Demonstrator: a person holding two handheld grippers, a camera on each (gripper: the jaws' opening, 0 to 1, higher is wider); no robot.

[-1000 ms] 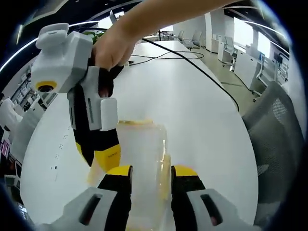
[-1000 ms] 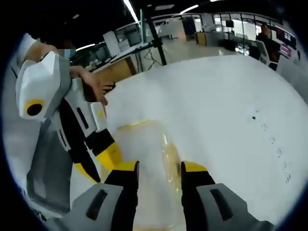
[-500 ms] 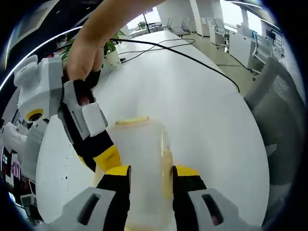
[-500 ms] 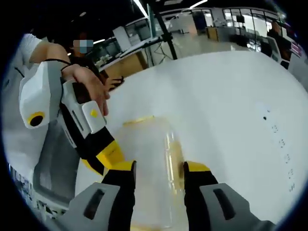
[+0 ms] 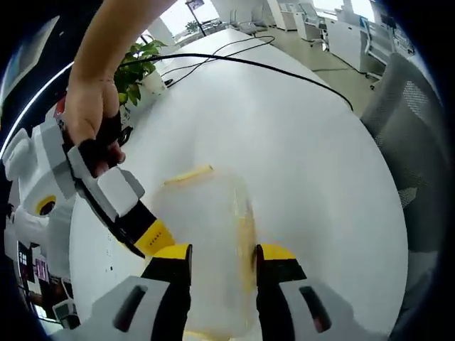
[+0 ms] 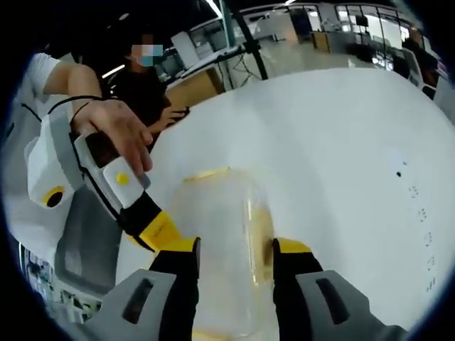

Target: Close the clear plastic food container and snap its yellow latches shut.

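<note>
The container (image 5: 210,249) on the tabletop (image 5: 298,142) is straddled from opposite ends by both grippers (image 5: 222,259) (image 6: 234,254), fingers parted. The grippers have been drawn back slightly; latches remain unpressed.

You've got a white table (image 5: 298,142) with a black cable (image 5: 284,67) running across its far part and a potted plant (image 5: 142,67) at the far left edge. A grey mesh chair (image 5: 409,135) sits to the right, with office desks far behind.
</note>
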